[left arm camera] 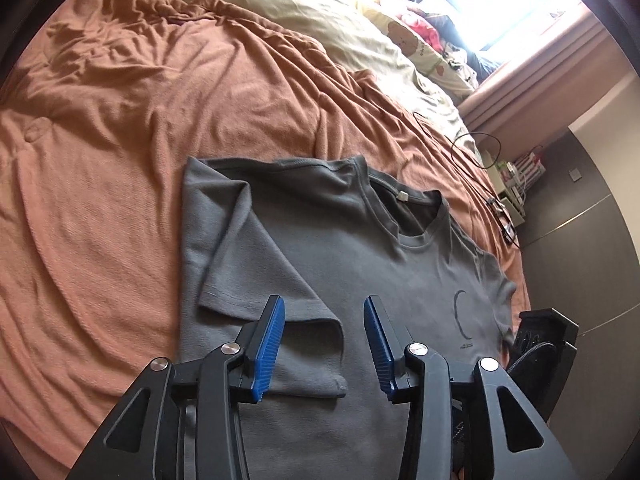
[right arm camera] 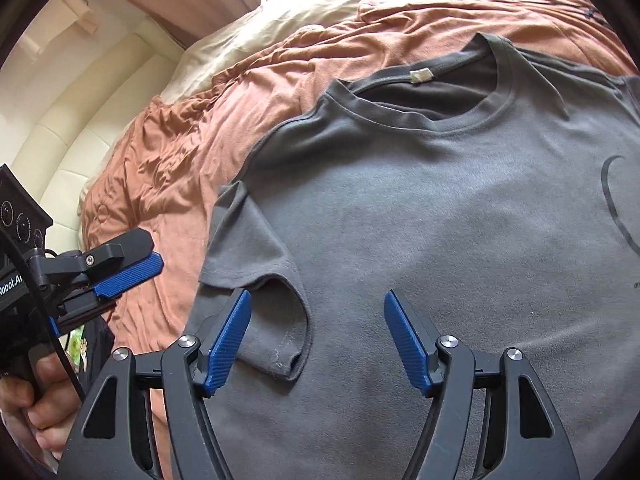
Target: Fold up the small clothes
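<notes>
Left wrist view, garment: grey short-sleeved cotton T-shirt (left arm camera: 360,264) lies front up on the bed; one sleeve (left arm camera: 256,264) folded inward over the chest; white neck label (left arm camera: 403,196) visible inside the collar; dark crescent print (left arm camera: 462,314) on the chest.
Left wrist view, left gripper (left arm camera: 324,344): black frame, blue ribbed pads; jaws spread wide with nothing between them; above the shirt near the sleeve hem.
Left wrist view, bedding: rumpled rust-orange blanket (left arm camera: 120,160) under and beside the shirt; pale beige sheet (left arm camera: 300,8) beyond it; thin black cable (left arm camera: 476,152) near the far bed edge.
Right wrist view, garment: same T-shirt (right arm camera: 440,220) fills most of the frame; folded sleeve (right arm camera: 256,264) at its left side.
Right wrist view, right gripper (right arm camera: 318,344): jaws apart, empty; over the shirt body beside the sleeve.
Right wrist view, other: left gripper (right arm camera: 128,272) at the left edge, over the blanket (right arm camera: 168,160); a hand (right arm camera: 36,400) on its handle.
</notes>
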